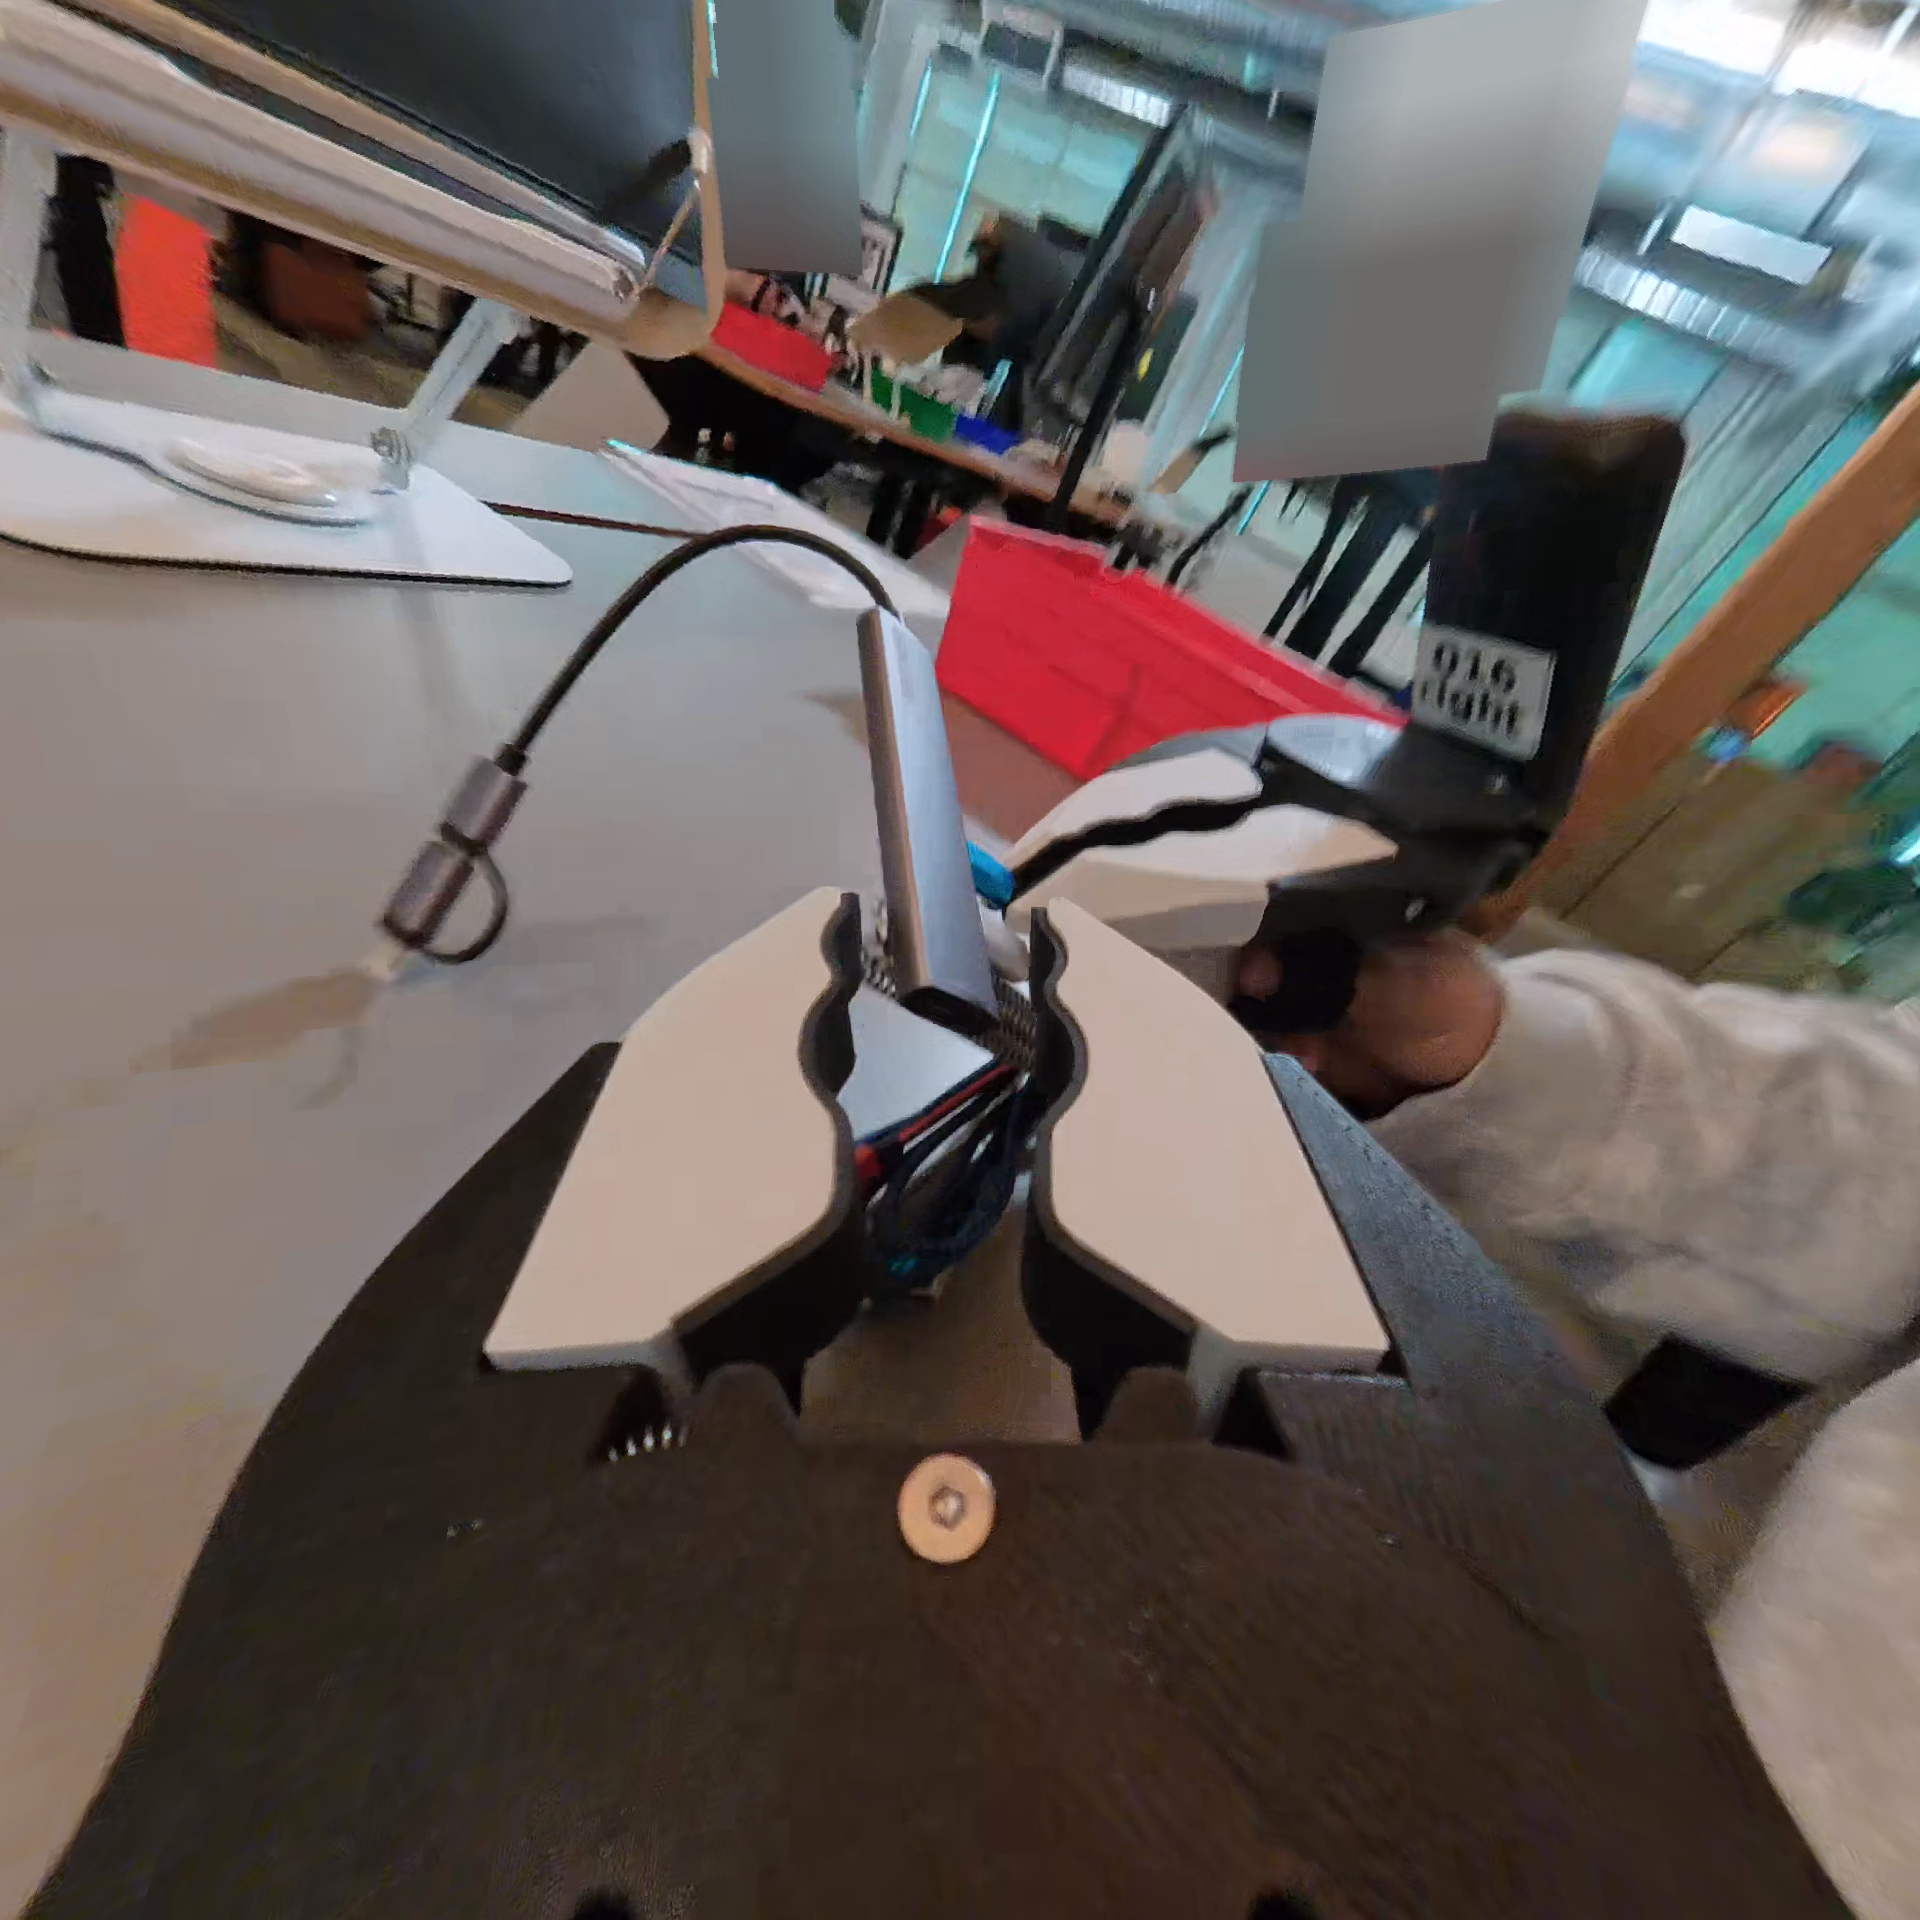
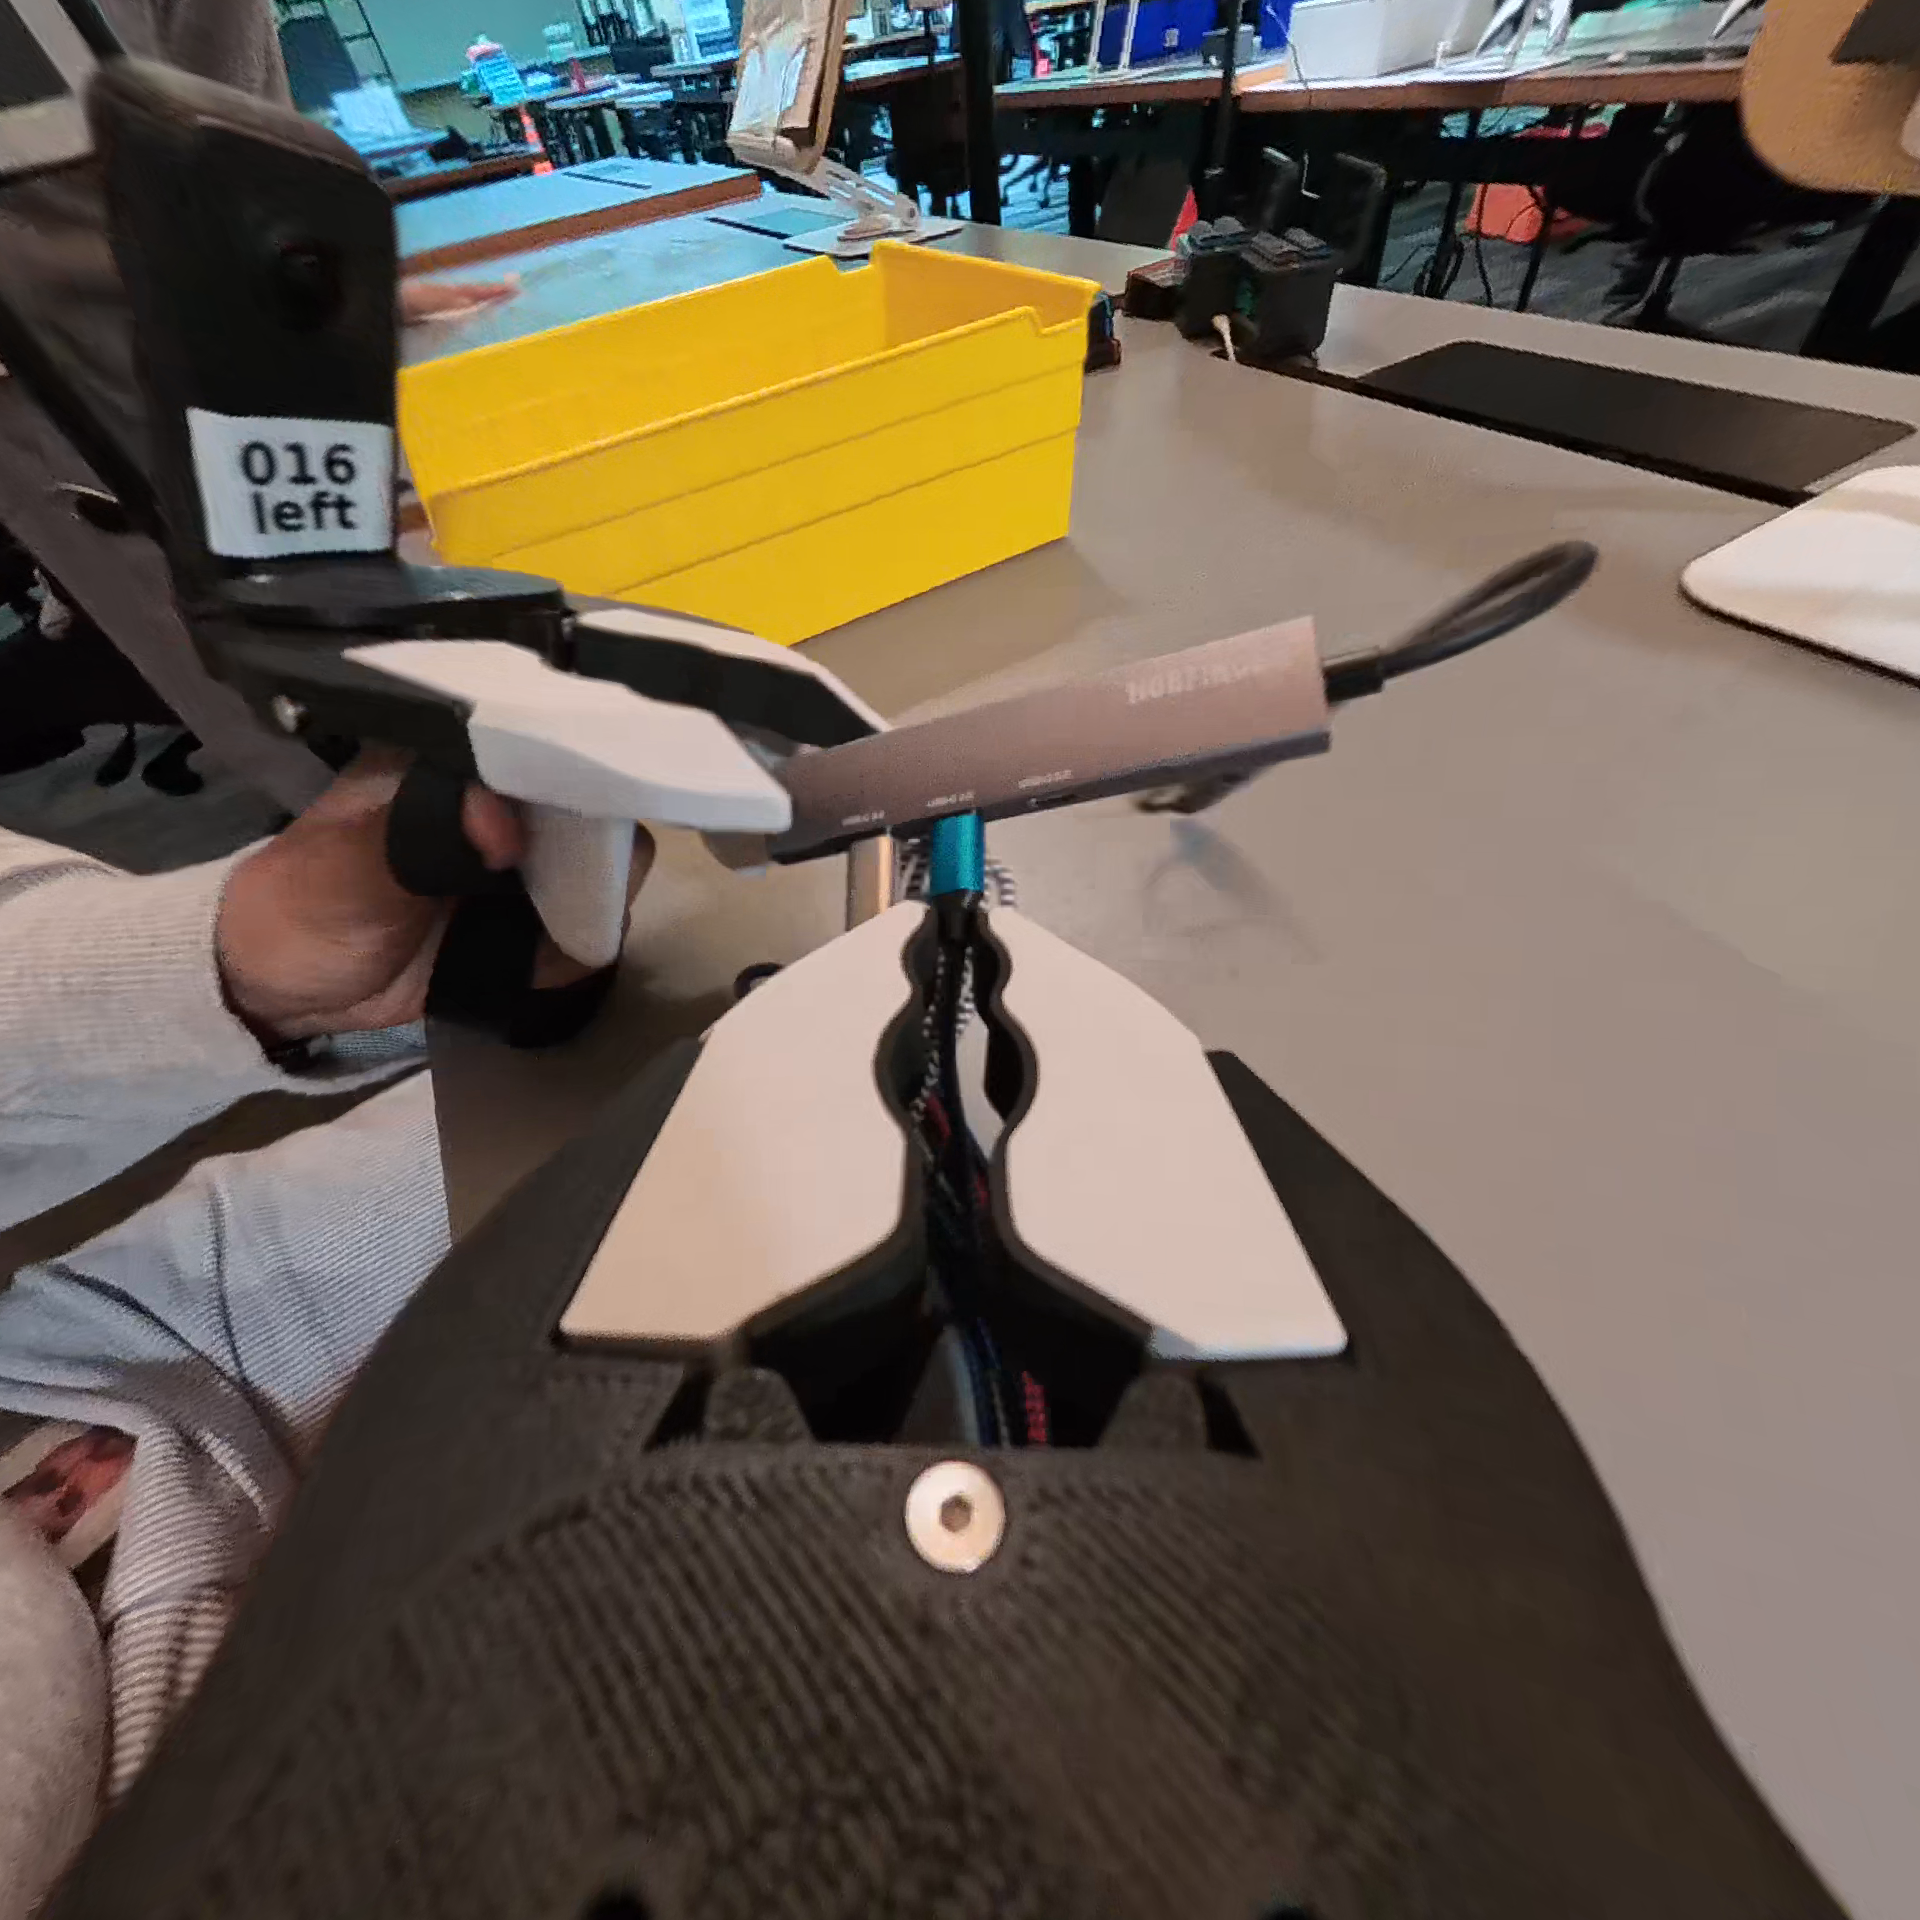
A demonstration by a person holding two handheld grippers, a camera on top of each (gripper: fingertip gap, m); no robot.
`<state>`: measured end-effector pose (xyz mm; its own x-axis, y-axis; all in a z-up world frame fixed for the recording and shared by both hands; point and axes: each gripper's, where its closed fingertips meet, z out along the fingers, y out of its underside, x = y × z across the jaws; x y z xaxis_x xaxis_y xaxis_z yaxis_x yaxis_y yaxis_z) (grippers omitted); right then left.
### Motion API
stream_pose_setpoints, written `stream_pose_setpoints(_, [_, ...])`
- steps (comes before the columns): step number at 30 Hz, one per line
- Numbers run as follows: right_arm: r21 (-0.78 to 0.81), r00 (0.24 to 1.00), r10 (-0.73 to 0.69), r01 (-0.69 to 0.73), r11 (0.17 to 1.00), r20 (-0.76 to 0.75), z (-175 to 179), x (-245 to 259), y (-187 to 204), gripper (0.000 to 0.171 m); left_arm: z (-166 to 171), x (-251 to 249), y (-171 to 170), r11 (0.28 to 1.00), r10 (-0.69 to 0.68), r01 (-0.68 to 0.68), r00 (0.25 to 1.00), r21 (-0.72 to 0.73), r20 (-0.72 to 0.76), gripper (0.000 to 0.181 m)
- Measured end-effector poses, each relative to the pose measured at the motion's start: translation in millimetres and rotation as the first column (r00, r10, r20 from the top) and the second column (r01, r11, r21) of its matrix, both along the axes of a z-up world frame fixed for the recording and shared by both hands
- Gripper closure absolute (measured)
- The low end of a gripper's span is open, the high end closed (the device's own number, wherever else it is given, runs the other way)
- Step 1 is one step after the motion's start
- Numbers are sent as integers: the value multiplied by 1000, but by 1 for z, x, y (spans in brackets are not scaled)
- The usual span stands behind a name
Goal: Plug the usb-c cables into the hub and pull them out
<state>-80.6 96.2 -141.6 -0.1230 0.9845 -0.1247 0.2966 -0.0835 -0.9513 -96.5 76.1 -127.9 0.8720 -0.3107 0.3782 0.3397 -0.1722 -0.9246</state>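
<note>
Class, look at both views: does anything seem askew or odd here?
The hub is off the table, tilted, clamped at one end by the left gripper. The right gripper grips the blue-plugged cable, apparently seated in it. Nothing looks damaged.

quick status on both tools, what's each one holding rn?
Left tool: closed on the grey hub, held above the table.
Right tool: closed on the braided cable just behind the blue USB-C plug, which sits in the hub.

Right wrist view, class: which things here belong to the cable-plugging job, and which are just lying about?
Job in hand:
- grey hub, held by the left gripper
- blue-plug cable, seated in the hub, gripped by the right gripper

Lying about:
- yellow bin
- black mat
- white pad
</note>
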Motion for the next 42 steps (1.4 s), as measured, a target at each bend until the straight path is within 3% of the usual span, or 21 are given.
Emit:
stream_pose_setpoints(6, [62,1000,-2,1,998,12,-3,0,-5,166,-17,6,4,994,12,-48,945,-103,-326,149])
stream_pose_setpoints(13, [176,997,-49,37,984,64,-14,-2,-5,165,-30,1,2,983,22,-127,803,-135,-596,145])
stream_pose_setpoints(16, [181,994,-88,75,981,65,-13,-2,-1,166,-41,0,1,973,-21,-123,793,-193,-609,134])
stream_pose_setpoints(24, [163,999,-8,1,987,42,-11,-2,-14,166,-50,-9,3,953,-14,-176,788,-248,-615,136])
stream_pose_setpoints(30, [140,999,38,-42,989,28,-10,-3,-22,165,-55,-5,0,952,-58,-141,788,-272,-613,158])
stream_pose_setpoints(36, [129,998,55,-53,990,-7,-7,-2,-22,163,-48,-5,0,960,-42,-137,791,-243,-611,159])
stream_pose_setpoints(39, [54,997,71,-70,996,-28,-4,-3,-24,150,-46,-2,0,966,-45,-128,773,-226,-632,159])
stream_pose_setpoints(42, [-1,996,86,-86,996,-19,-5,-4,-24,150,-45,1,1,970,-45,-123,753,-208,-657,159])
